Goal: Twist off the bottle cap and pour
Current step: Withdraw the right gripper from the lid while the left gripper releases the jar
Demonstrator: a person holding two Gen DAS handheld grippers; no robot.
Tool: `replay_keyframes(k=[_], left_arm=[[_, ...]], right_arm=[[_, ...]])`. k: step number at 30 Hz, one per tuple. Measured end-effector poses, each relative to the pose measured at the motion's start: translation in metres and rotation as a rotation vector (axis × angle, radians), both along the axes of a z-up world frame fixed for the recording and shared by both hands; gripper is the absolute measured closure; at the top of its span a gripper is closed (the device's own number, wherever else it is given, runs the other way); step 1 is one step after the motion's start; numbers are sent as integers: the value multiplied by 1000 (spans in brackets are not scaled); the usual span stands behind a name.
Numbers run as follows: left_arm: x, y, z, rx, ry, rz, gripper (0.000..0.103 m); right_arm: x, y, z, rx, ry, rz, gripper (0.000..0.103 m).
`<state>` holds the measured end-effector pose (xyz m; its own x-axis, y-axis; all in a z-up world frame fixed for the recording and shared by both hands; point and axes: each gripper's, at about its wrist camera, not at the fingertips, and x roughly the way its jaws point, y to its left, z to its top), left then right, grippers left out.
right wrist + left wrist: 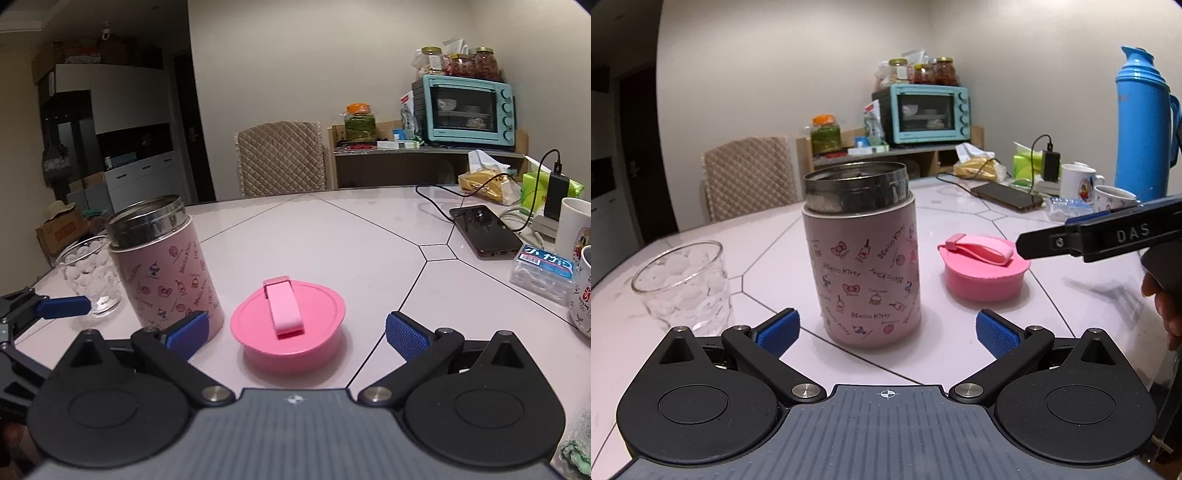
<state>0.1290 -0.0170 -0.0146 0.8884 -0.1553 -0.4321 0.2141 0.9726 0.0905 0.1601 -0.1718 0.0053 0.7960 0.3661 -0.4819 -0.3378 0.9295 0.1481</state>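
Left gripper (pixel 886 328) spread wide, clamped on nothing, pads either side of the uncapped pink bottle (pixel 866 266) standing upright just ahead on the table (pixel 768 258). Right gripper (pixel 295 330) likewise apart and empty, pink cap (pixel 288 321) lying flat directly ahead between its fingers. Empty glass (pixel 683 284) ahead-left of the left gripper, beside the bottle.

At three o'clock the blue thermos (pixel 1141 122) was cut by the edge; the flask's (pixel 862 258) contents stayed hidden.
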Motion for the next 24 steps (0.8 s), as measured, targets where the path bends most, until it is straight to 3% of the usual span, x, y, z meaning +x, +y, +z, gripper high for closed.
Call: replay_keyframes(k=[8,24], left_arm=[[-12,1,3,-10,-5,23,0],[-31,-4,3,-34,-2,52,0]], right_arm=[[-24,7,8,-102,-87,39,0],[-49,-6,8,-52,-82,4,0]])
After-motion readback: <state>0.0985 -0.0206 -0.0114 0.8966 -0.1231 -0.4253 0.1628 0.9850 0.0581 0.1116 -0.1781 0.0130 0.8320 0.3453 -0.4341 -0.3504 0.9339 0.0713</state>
